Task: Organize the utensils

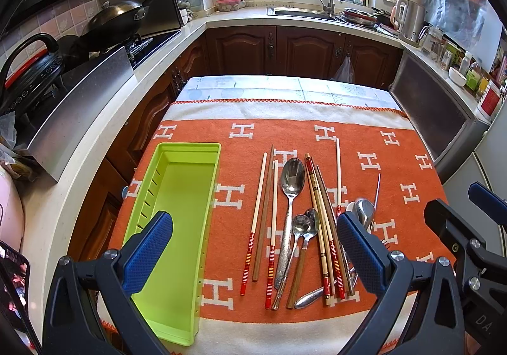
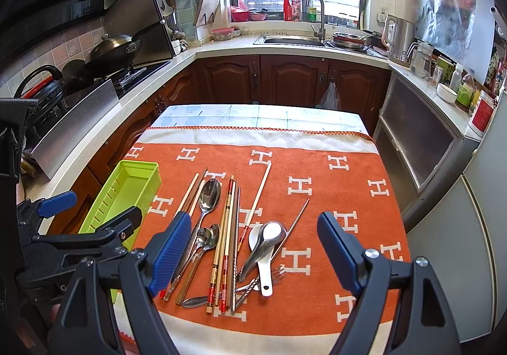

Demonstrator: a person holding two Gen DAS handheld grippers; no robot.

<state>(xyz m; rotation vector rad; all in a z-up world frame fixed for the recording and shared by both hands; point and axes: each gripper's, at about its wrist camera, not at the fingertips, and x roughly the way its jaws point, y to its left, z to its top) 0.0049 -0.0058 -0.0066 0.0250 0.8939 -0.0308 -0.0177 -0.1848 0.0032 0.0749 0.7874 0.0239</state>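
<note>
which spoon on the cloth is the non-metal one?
The white ceramic spoon, right of the chopsticks. A steel spoon lies partly over its bowl. The other spoons, including the large spoon, are shiny metal.

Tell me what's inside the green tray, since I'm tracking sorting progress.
The green tray shows only a bare floor and slotted side wall, no utensils. The left gripper finger covers part of its near end, so that patch is hidden. Chopsticks and spoons remain on the cloth.
</note>
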